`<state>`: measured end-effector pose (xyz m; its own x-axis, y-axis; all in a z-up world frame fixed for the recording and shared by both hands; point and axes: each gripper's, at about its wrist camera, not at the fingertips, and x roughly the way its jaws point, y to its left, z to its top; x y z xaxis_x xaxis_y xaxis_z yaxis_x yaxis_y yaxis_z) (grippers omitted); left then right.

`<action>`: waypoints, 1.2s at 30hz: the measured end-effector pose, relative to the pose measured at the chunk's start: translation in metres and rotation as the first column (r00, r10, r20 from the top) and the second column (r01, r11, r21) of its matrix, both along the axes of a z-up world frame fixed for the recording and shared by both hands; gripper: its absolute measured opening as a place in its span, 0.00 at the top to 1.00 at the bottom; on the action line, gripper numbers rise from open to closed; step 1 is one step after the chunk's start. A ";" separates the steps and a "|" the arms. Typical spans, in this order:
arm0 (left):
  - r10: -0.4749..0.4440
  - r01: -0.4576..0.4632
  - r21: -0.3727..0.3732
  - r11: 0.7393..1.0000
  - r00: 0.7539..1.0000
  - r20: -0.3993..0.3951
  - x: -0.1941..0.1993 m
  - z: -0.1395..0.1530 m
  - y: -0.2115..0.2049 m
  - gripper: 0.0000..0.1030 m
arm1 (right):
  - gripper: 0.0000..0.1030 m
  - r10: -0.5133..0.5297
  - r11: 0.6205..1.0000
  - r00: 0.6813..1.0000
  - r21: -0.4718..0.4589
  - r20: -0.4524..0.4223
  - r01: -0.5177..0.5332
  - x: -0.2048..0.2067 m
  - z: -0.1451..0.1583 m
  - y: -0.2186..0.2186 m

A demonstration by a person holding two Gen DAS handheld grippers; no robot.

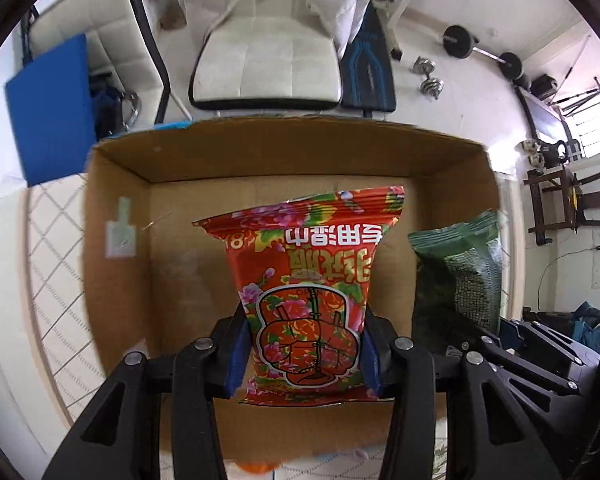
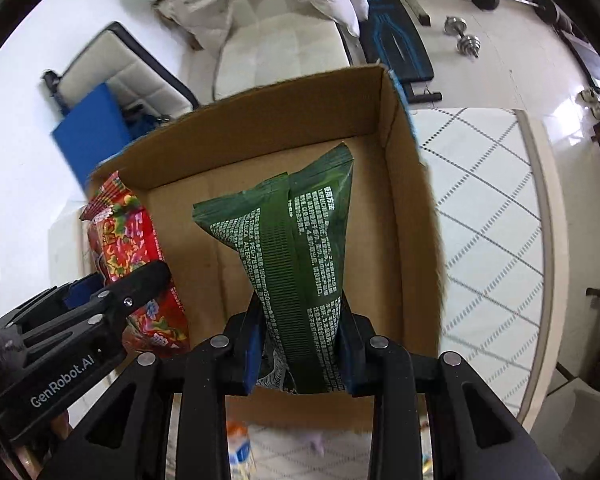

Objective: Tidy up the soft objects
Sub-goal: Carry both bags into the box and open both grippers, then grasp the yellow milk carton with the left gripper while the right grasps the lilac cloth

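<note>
My left gripper [image 1: 303, 354] is shut on a red floral soft pack [image 1: 306, 292] and holds it over the open cardboard box [image 1: 116, 272]. My right gripper [image 2: 300, 354] is shut on a green soft pack [image 2: 300, 252] and holds it over the same box [image 2: 414, 248]. The green pack also shows at the right of the left wrist view [image 1: 466, 268]. The red pack and the left gripper show at the left of the right wrist view [image 2: 136, 256]. The box bottom under the packs looks bare.
The box sits on a white table with a diamond-pattern mat [image 2: 488, 216]. Beyond it are a white chair [image 1: 266, 68], a blue board [image 1: 50, 104] and a weight bench [image 1: 368, 68] with dumbbells [image 1: 430, 76] on the floor. Small items lie near the box's near edge [image 2: 240, 448].
</note>
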<state>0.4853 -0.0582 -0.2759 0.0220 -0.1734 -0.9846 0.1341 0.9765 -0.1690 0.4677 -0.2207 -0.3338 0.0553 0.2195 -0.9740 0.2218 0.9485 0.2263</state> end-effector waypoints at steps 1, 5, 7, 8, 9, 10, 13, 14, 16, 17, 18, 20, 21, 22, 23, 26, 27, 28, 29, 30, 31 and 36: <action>-0.004 0.004 -0.006 1.000 1.000 -0.013 0.005 -0.008 -0.001 0.59 | 0.68 0.000 1.000 1.000 -0.005 -0.009 0.000 0.004 -0.007 0.001; -0.021 0.020 -0.021 1.000 0.998 -0.055 0.018 -0.029 -0.005 0.59 | 0.68 0.007 1.000 0.999 -0.025 -0.037 -0.008 0.027 -0.029 0.009; -0.037 0.036 -0.026 0.999 0.997 -0.068 0.021 -0.036 -0.008 0.59 | 0.68 0.015 0.999 0.999 -0.042 -0.047 -0.017 0.037 -0.038 0.012; -0.042 0.040 -0.025 0.999 0.997 -0.072 0.023 -0.039 -0.010 0.58 | 0.68 0.016 0.999 0.999 -0.050 -0.052 -0.019 0.041 -0.043 0.012; -0.046 0.044 -0.024 0.999 0.996 -0.075 0.025 -0.043 -0.010 0.58 | 0.68 0.020 0.998 0.998 -0.060 -0.055 -0.024 0.046 -0.048 0.013; -0.044 0.043 -0.015 0.999 0.996 -0.078 0.029 -0.045 -0.009 0.57 | 0.68 0.029 0.997 0.998 -0.063 -0.058 -0.033 0.051 -0.051 0.014; -0.014 0.013 -0.013 1.000 0.995 -0.097 0.032 -0.046 -0.006 0.56 | 0.67 0.035 0.998 0.996 -0.054 -0.078 -0.039 0.058 -0.057 0.017; -0.010 0.008 -0.014 1.000 0.995 -0.104 0.032 -0.046 -0.006 0.56 | 0.64 0.044 0.997 0.996 -0.060 -0.082 -0.049 0.059 -0.058 0.018; -0.004 0.004 0.001 1.000 0.995 -0.097 0.032 -0.043 -0.003 0.50 | 0.56 0.046 0.995 0.995 -0.083 -0.084 -0.053 0.057 -0.054 0.018; 0.000 0.001 0.014 1.000 0.996 -0.088 0.031 -0.040 -0.002 0.45 | 0.53 0.043 0.995 0.996 -0.087 -0.080 -0.050 0.056 -0.051 0.017; 0.000 0.002 0.027 1.000 0.997 -0.080 0.030 -0.038 0.001 0.34 | 0.50 0.038 0.995 0.996 -0.094 -0.075 -0.045 0.054 -0.048 0.015; 0.002 0.001 0.057 0.998 0.998 -0.061 0.023 -0.030 0.007 0.21 | 0.40 0.037 0.993 0.997 -0.105 -0.073 -0.044 0.049 -0.041 0.013; 0.002 0.001 0.064 0.998 0.999 -0.053 0.021 -0.027 0.011 0.16 | 0.34 0.041 0.992 0.997 -0.113 -0.071 -0.049 0.046 -0.039 0.014; 0.003 0.000 0.067 0.998 0.999 -0.046 0.017 -0.024 0.016 0.14 | 0.30 0.047 0.991 0.996 -0.119 -0.070 -0.055 0.043 -0.036 0.015; 0.002 0.001 0.075 0.997 0.999 -0.038 0.012 -0.021 0.020 0.14 | 0.24 0.057 0.990 0.996 -0.126 -0.071 -0.066 0.037 -0.032 0.017; 0.001 0.001 0.085 0.996 1.000 -0.024 -0.001 -0.014 0.032 0.11 | 0.13 0.079 0.987 0.995 -0.137 -0.062 -0.087 0.019 -0.025 0.014; -0.004 0.005 0.099 0.995 1.000 -0.010 -0.007 -0.010 0.035 0.07 | 0.10 0.087 0.985 0.995 -0.144 -0.059 -0.094 0.010 -0.021 0.015; -0.007 0.007 0.109 0.994 1.000 0.005 -0.015 -0.005 0.039 0.04 | 0.09 0.087 0.985 0.995 -0.144 -0.054 -0.093 0.003 -0.017 0.016; -0.012 0.011 0.112 0.994 1.000 0.014 -0.020 -0.003 0.040 0.04 | 0.07 0.088 0.985 0.995 -0.142 -0.050 -0.095 -0.003 -0.014 0.016; -0.015 0.012 0.114 0.993 1.000 0.022 -0.028 0.002 0.043 0.04 | 0.07 0.092 0.985 0.995 -0.143 -0.044 -0.098 -0.011 -0.008 0.018; -0.013 0.010 0.106 0.994 0.999 0.030 -0.037 0.008 0.046 0.04 | 0.07 0.095 0.984 0.995 -0.149 -0.034 -0.099 -0.018 -0.004 0.019; -0.022 0.012 0.105 0.994 0.995 0.095 -0.073 0.040 0.052 0.03 | 0.06 0.117 0.979 0.993 -0.167 0.011 -0.114 -0.053 0.025 0.027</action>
<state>0.4125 -0.0061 -0.2354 0.1154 -0.0709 -0.9908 0.1617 0.9855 -0.0517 0.4145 -0.1933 -0.3089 0.0595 0.0607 -0.9964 0.1056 0.9922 0.0668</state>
